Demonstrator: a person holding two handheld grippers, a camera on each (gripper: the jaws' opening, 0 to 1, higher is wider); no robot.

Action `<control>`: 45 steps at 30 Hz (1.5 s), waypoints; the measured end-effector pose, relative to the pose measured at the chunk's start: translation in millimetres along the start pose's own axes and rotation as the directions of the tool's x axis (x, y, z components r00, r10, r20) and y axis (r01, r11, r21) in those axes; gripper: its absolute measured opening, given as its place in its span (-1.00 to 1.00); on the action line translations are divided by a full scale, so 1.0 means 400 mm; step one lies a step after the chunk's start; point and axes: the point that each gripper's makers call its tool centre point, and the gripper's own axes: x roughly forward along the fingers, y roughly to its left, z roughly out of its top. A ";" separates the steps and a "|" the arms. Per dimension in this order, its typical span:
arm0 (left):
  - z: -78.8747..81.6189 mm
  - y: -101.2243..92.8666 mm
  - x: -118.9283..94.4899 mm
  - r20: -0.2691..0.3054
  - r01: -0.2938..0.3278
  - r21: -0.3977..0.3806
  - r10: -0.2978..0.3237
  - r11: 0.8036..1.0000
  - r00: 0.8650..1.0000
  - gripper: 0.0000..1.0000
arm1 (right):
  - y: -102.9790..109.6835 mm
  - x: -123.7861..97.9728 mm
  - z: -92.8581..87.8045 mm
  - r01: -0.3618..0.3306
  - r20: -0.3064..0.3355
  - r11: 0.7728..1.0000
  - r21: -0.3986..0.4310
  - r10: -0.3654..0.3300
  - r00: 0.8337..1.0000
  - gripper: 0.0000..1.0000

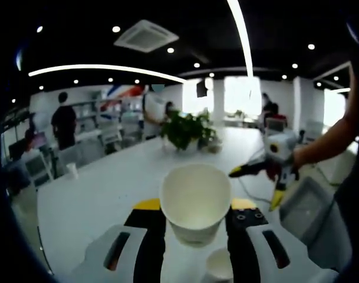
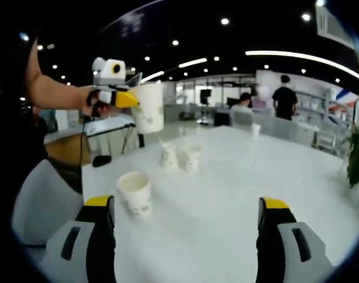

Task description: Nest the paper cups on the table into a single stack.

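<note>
A paper cup [image 1: 195, 202] is pinched by the left tongs [image 1: 195, 221] at frame centre, above the white surface [image 1: 102, 188]. The right tongs [image 2: 187, 215] are spread, three cups [image 2: 135, 192] ahead.

Paper cup [image 1: 196, 201] held in left gripper [image 1: 196, 219]: matt off-white paper, smooth wall, rolled rim; faint printed pattern on its side in right gripper view [image 2: 148, 107].

Second cup [image 1: 219, 265] at 6 o'clock below it: same matt paper.

Three cups on table in right gripper view, nearest [image 2: 135, 193] at 9 o'clock of centre, a pair [image 2: 181, 157] toward 11: matt paper, pale print.

Table [image 2: 226, 177]: smooth white top, slight sheen.

Right gripper [image 2: 188, 227]: plastic look, satin black jaws, yellow tips, light grey shells.

Potted plant [image 1: 188, 131]: glossy green leaves.
</note>
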 end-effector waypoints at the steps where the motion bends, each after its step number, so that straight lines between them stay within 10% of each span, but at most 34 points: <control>1: 0.001 -0.002 0.000 0.001 0.000 0.000 0.000 1.000 1.000 -0.25 | 0.001 0.000 0.000 0.001 0.000 1.000 0.001 -0.001 1.000 1.00; 45: -0.004 -0.111 -0.039 -0.005 0.052 0.020 -0.052 0.998 0.999 -0.25 | 0.019 0.009 -0.001 -0.013 -0.005 1.000 0.004 0.013 1.000 1.00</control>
